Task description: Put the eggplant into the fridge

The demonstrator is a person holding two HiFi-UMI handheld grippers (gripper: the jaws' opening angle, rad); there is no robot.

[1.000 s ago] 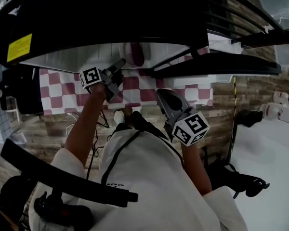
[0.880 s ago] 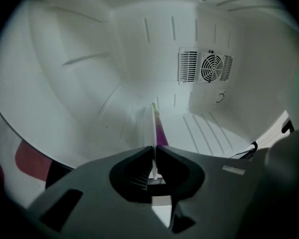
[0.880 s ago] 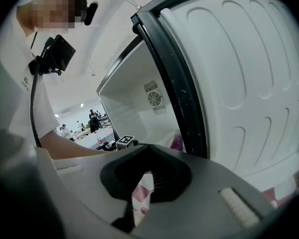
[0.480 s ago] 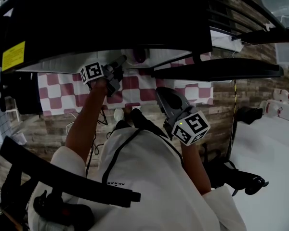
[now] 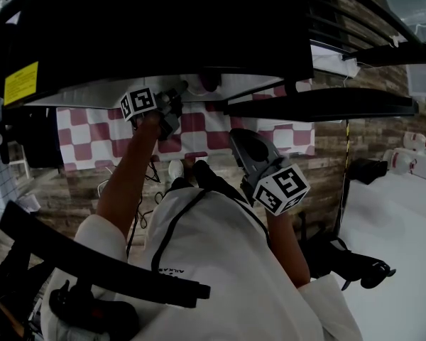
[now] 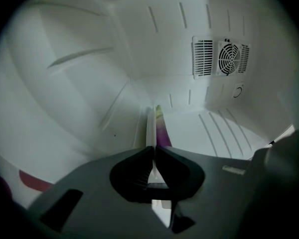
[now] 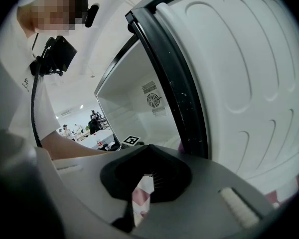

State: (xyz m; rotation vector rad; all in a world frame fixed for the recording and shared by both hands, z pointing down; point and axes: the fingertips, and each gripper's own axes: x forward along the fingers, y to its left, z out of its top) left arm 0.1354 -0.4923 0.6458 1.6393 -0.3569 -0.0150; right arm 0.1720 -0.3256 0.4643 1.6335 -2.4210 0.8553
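The eggplant (image 6: 162,128) is purple with a green tip and pokes out past my left gripper (image 6: 152,114), which is shut on it. The gripper reaches into the white fridge compartment (image 6: 214,131), low over its ribbed floor. From the head view, the left gripper (image 5: 176,94) is at the fridge opening and the eggplant (image 5: 211,82) is a dark shape just inside. My right gripper (image 5: 243,142) hangs back in front of the person's body, shut and holding nothing. It points at the open fridge door (image 7: 249,83).
A fan vent (image 6: 229,56) sits on the fridge's back wall. The black fridge top (image 5: 163,27) and black door edge (image 5: 319,101) overhang the opening. A red and white checked cloth (image 5: 213,133) lies below. A white table (image 5: 397,261) stands at the right.
My left gripper has gone a little further into the fridge with the eggplant, which now shows less under the black fridge top. The right gripper has stayed put.
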